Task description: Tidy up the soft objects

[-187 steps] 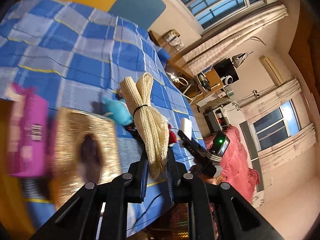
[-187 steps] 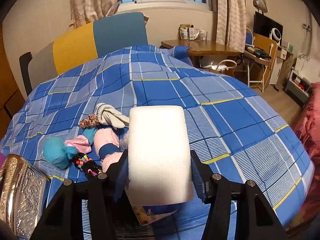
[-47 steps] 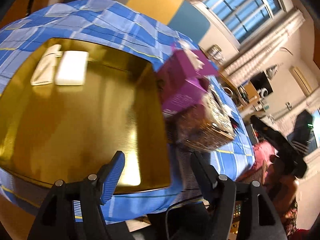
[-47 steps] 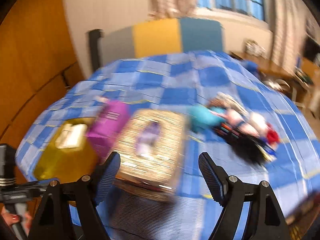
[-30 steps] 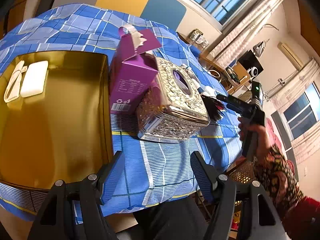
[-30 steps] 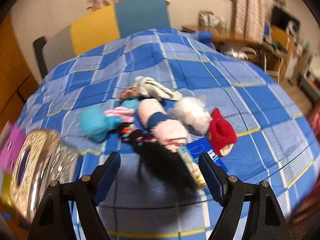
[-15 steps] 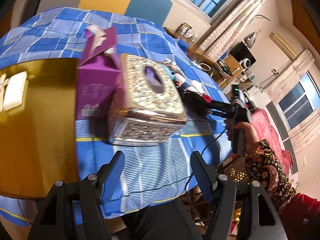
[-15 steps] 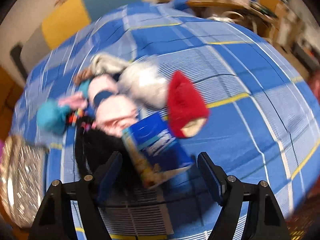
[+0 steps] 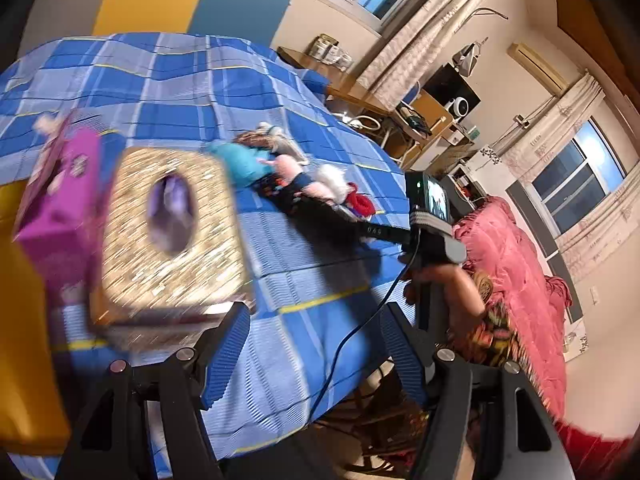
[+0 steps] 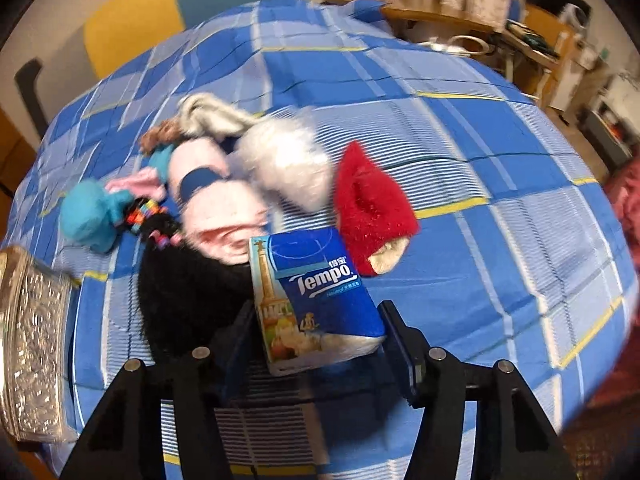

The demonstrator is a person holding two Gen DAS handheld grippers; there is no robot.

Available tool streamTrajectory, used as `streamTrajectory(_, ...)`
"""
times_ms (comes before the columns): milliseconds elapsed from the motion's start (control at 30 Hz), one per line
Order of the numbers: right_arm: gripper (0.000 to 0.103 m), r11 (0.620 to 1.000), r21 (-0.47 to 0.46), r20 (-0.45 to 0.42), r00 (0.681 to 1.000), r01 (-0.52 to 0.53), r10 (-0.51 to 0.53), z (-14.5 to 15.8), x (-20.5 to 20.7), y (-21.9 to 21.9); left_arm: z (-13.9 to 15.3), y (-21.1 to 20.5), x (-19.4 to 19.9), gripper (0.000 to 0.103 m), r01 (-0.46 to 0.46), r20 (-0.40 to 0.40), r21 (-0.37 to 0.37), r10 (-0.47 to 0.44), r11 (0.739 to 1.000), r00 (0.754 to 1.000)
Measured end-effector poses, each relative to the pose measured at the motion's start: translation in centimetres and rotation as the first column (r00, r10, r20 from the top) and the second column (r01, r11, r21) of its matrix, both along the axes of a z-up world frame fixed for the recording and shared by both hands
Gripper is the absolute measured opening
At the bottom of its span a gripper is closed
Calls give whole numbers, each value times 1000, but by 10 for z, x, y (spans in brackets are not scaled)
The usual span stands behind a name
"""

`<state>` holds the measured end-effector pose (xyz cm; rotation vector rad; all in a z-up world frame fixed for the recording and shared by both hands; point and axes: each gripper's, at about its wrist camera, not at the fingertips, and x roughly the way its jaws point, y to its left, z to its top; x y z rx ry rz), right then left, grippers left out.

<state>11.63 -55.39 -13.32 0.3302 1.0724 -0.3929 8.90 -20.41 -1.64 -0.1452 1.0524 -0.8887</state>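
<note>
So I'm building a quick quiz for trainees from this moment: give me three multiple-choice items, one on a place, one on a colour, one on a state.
1. Where is the blue tissue pack?
A. between the right gripper's fingers
B. on top of the ornate tissue box
C. off the bed, on the floor

2. What colour is the fuzzy item just beyond the pack?
A. green
B. red
C. yellow

3. What is between the left gripper's fingers?
A. a white sponge
B. a rope bundle
C. nothing

Answers:
1. A, the pack sits between the two fingers, which are closing on it.
2. B, it is bright red with a pale opening.
3. C, the fingers stand apart with only the checked bedspread behind them.
</note>
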Motion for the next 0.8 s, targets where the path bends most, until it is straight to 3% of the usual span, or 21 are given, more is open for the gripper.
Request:
streamTrajectory(133, 60, 992, -69, -28, 994, 101, -103, 3, -12, -16, 3, -38, 19, 69, -10, -44, -2, 10, 1000, 999)
streamTrajectory(400, 60, 993, -70, -88, 991, 97, -103, -5, -10, -22, -30, -115, 68, 69, -50, -221, 3, 49, 999, 974)
streamTrajectory(633, 60, 995, -50, -81, 992, 90, -94, -7, -5, -22, -81, -164, 119, 69, -158, -389, 39, 160, 987, 907)
streamTrajectory(800, 60, 995, -33, -76, 992, 95, -98, -8, -4, -24, -109, -191, 142, 69, -177, -357, 134, 214, 975, 909)
